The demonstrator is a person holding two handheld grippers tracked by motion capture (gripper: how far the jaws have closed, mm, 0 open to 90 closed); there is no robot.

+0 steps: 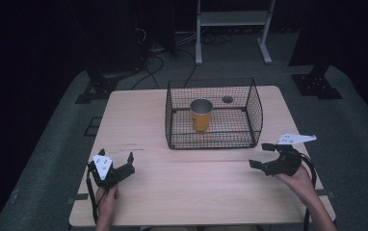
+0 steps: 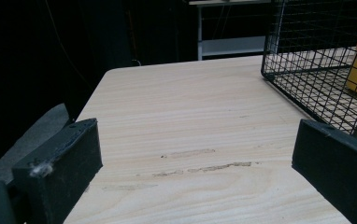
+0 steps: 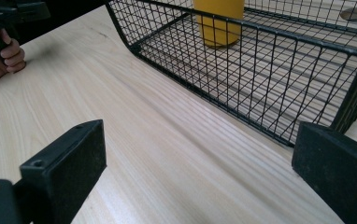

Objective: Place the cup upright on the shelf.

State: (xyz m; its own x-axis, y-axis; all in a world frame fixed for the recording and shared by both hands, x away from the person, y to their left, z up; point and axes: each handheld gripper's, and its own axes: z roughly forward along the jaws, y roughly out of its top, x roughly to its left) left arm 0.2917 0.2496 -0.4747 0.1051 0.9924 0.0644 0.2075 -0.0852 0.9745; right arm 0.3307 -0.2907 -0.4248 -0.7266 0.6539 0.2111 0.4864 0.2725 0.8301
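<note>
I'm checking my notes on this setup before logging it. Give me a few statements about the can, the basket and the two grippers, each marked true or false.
1. The yellow can stands upright inside the wire basket. True.
2. The left gripper is shut on the can. False: it is open and holds nothing, over the table in front of the basket.
3. The right gripper is open, its fingers wide apart. True.
4. The basket lies tipped on its side. False: it sits flat on the table, open side up.
5. The can has a lid on. False: in the high view its top is open.
</note>
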